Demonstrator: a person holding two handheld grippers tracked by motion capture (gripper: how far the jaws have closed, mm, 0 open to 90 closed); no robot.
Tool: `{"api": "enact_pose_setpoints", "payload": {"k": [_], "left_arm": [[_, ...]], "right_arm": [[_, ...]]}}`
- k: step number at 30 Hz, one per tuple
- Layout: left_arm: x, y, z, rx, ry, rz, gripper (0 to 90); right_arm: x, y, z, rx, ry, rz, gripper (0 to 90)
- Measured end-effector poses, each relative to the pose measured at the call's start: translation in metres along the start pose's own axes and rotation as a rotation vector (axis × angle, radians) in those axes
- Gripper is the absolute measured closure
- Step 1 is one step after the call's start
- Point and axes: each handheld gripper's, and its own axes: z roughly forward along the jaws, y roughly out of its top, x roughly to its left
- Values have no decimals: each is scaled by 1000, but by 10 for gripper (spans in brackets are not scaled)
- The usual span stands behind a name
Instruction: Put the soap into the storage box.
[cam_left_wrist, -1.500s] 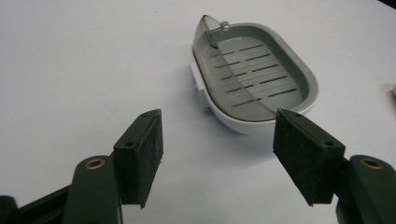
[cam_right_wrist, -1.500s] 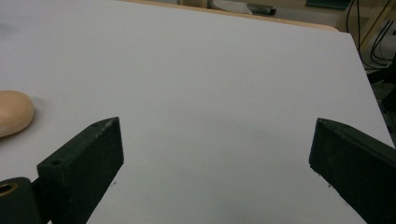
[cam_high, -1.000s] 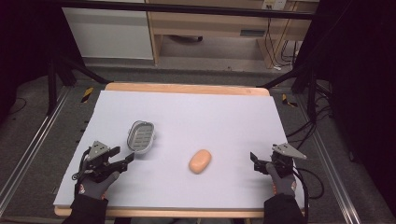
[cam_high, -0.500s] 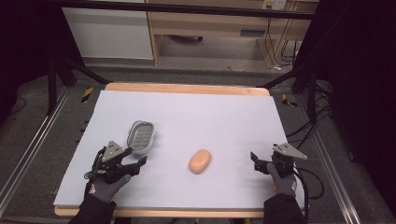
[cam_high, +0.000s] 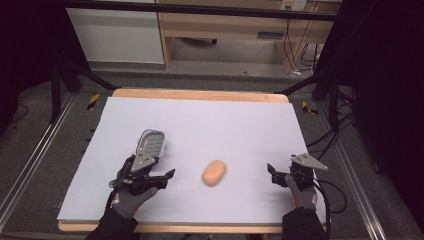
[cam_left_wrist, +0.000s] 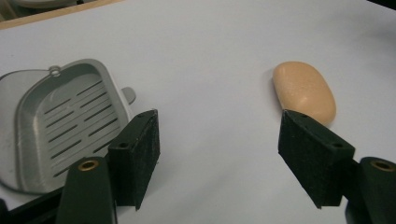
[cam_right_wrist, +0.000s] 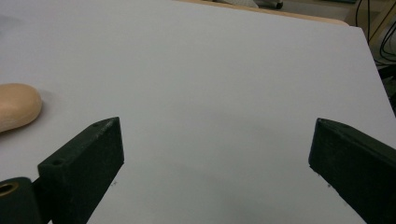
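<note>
My left gripper (cam_high: 167, 175) hangs low over the sheet with its jaws spread wide and nothing between them; in the left gripper view (cam_left_wrist: 219, 158) the soap (cam_left_wrist: 304, 92) lies just past the far jaw's tip, near but not touching as far as I can judge. My right gripper (cam_high: 271, 172) is also spread and empty, well apart from the soap (cam_high: 214, 172), which sits in the middle of the near half of the white sheet (cam_high: 220, 125).

The soap looks like a smooth, rounded oval bar: I take it to be stiff, light and somewhat slippery, apt to squirt out of the pads if pinched near an end. I would close across its short width at the middle.

The dish (cam_left_wrist: 60, 123) is a grey slotted tray just beside my left gripper, on the other side from the soap; it looks thin and light, likely to slide if bumped.

The near corner of the dish is cut off behind my jaw, and in the high view the dish (cam_high: 151, 144) is partly covered by the gripper's plate. In the right gripper view the soap (cam_right_wrist: 16, 111) runs off the edge.
</note>
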Motion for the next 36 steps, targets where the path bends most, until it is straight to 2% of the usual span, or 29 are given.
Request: {"api": "enact_pose_setpoints", "payload": {"k": [5, 13, 29, 36], "left_arm": [[-12, 15, 9, -10, -28, 12, 285], [-26, 31, 23, -4, -46, 36, 279], [-55, 44, 58, 51, -97, 82, 260], [-63, 48, 66, 72, -95, 102, 257]], "right_arm": [[0, -1, -1, -3, 0, 5, 36], [-1, 0, -2, -11, 0, 8, 35], [-1, 1, -3, -24, 5, 7, 35], [-1, 0, -2, -17, 2, 6, 35]]}}
